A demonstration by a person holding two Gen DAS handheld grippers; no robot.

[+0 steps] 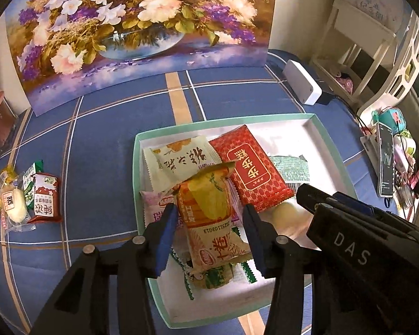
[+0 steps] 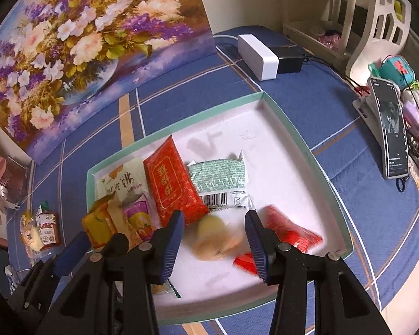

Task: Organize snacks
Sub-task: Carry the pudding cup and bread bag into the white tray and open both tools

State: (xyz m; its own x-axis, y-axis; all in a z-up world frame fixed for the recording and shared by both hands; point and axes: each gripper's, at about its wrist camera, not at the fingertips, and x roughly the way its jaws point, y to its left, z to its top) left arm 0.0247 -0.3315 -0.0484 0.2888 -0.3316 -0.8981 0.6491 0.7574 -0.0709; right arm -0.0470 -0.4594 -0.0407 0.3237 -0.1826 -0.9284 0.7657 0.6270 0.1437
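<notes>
A white tray with a teal rim point(image 1: 332, 150) point(image 2: 301, 150) holds several snack packets. My left gripper point(image 1: 211, 240) is open around an orange-yellow packet point(image 1: 209, 212) that lies on the pile in the tray; its pads stand beside the packet with small gaps. A large red packet point(image 1: 251, 173) point(image 2: 173, 184), a cream packet point(image 1: 178, 156) and a green-patterned packet point(image 2: 220, 176) lie behind. My right gripper point(image 2: 215, 243) is open over the tray; a blurred round yellowish snack point(image 2: 215, 237) and a blurred red packet point(image 2: 287, 234) lie below it.
Three packets point(image 1: 30, 195) lie on the blue checked cloth left of the tray. A flower picture point(image 1: 137, 28) stands at the back. A white box point(image 1: 301, 83) and a phone on a stand point(image 1: 385, 162) with clutter are at the right.
</notes>
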